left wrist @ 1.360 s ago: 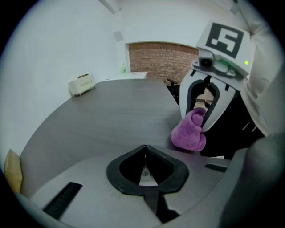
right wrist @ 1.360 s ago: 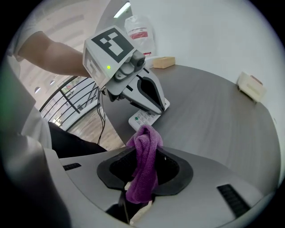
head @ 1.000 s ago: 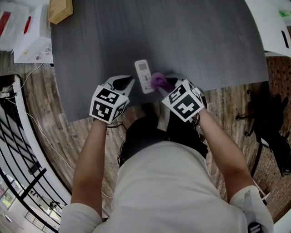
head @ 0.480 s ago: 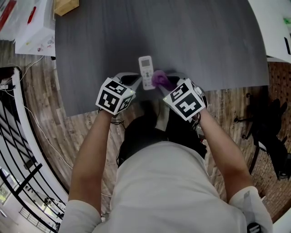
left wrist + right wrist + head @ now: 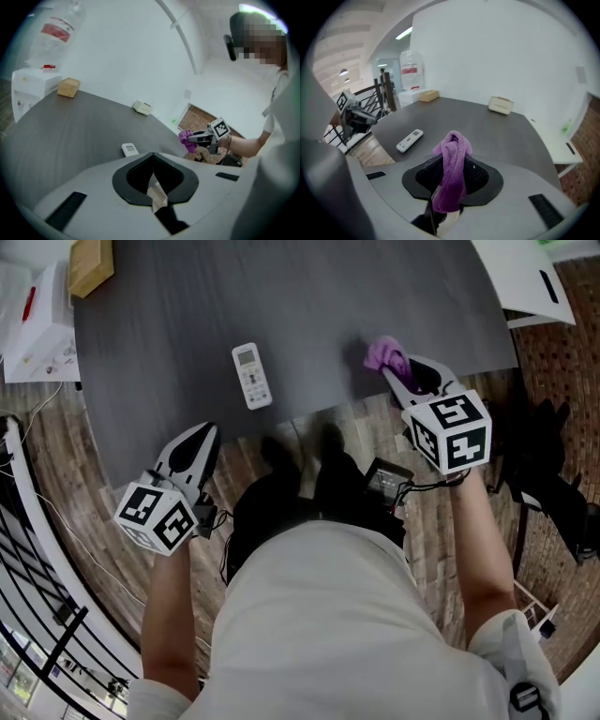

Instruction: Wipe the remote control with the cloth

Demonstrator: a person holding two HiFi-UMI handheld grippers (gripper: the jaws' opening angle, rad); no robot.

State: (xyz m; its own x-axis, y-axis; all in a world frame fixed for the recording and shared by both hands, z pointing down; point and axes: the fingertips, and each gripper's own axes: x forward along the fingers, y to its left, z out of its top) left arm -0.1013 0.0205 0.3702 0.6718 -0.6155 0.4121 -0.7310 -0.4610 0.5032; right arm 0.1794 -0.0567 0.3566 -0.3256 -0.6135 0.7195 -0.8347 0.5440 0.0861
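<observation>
left gripper (image 5: 204,431) jaws pressed together, nothing between them, at the near edge of the grey table (image 5: 319,296). right gripper (image 5: 392,374) clamped on the purple cloth (image 5: 382,354), near the table's right corner. white remote control (image 5: 251,376) lies flat on the table between them, touching neither.

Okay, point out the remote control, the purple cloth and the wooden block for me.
remote control (image 5: 251,376): head view, middle of its white body.
purple cloth (image 5: 451,173): right gripper view, middle of the bunched fold.
wooden block (image 5: 91,266): head view, its top face.
</observation>
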